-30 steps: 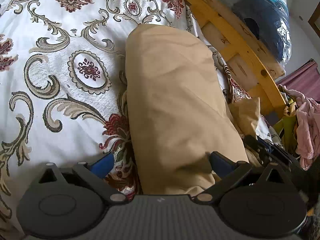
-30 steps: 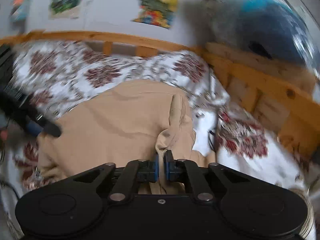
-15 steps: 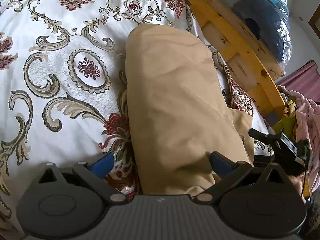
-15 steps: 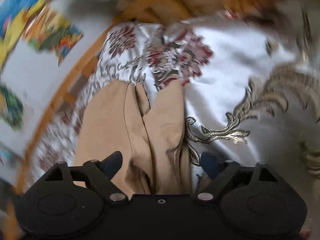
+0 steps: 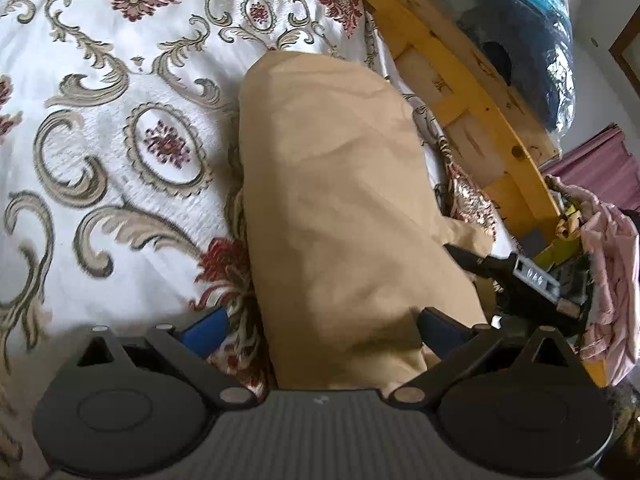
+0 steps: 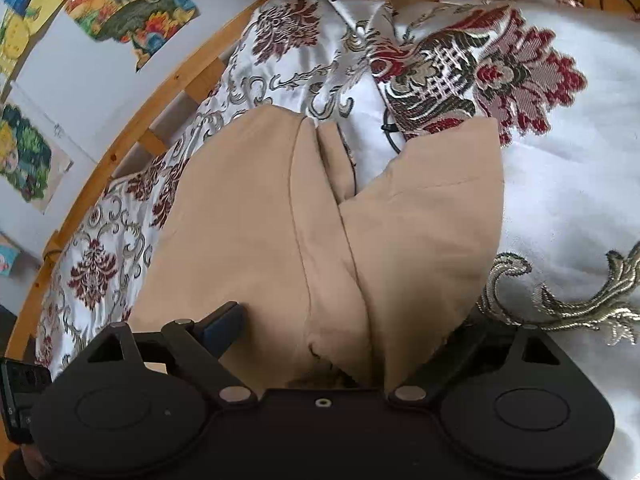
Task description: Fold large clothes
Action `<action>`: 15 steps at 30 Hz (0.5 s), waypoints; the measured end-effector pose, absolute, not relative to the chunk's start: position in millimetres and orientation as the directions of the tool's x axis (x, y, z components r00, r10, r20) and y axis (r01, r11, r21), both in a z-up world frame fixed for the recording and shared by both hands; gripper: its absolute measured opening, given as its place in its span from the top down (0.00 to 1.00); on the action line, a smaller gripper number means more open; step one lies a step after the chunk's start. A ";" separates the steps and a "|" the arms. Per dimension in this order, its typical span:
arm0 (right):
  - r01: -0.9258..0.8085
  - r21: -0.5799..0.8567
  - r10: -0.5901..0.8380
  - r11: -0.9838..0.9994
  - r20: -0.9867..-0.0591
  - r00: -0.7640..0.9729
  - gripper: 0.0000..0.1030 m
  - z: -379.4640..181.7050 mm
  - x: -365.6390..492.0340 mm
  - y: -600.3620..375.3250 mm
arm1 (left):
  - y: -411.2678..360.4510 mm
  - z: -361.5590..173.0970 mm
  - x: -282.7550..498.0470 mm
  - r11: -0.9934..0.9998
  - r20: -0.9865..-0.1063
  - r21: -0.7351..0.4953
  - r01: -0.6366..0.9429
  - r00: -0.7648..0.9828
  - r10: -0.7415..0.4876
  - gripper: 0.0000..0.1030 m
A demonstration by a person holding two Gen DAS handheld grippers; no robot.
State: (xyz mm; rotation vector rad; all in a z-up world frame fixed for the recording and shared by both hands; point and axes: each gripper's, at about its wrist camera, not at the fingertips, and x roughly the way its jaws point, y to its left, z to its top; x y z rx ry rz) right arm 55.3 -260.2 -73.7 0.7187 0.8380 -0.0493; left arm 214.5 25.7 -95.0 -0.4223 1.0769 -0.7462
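A tan garment (image 5: 336, 200) lies folded into a long strip on the patterned bedspread (image 5: 120, 152). My left gripper (image 5: 320, 326) is open, its blue-padded fingers on either side of the near end of the strip. My right gripper (image 6: 344, 320) is open too, over the garment's (image 6: 248, 232) other edge, where a loose flap (image 6: 432, 232) lies on the bed. The right gripper's fingertips (image 5: 464, 258) show in the left wrist view at the strip's right edge.
A yellow wooden bed rail (image 5: 472, 92) runs along the right of the bed, with a plastic-wrapped blue bundle (image 5: 528, 32) behind it. Pink clothes (image 5: 608, 264) are piled at the far right. Colourful pictures (image 6: 120, 12) hang on the wall past the rail.
My right gripper opened and let go of the tan fabric, then swung round to look along the garment. The loose flap now lies on the bed. My left gripper stayed still.
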 end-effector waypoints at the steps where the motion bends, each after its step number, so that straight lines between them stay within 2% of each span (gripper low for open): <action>1: 0.310 0.565 0.233 0.765 -0.690 0.685 0.12 -75.5 54.3 -261.2 | 25.5 -95.2 217.2 0.682 -0.622 -0.650 0.335 0.280 -0.731 0.00; 6: 0.285 0.546 0.222 0.788 -0.684 0.695 0.11 -79.8 47.6 -259.5 | 21.5 -102.0 246.0 0.637 -0.573 -0.721 0.272 0.283 -0.769 0.00; 15: 0.295 0.539 0.214 0.789 -0.691 0.690 0.05 -80.8 54.2 -255.3 | 2.6 -106.5 266.3 0.669 -0.614 -0.688 0.281 0.266 -0.743 0.00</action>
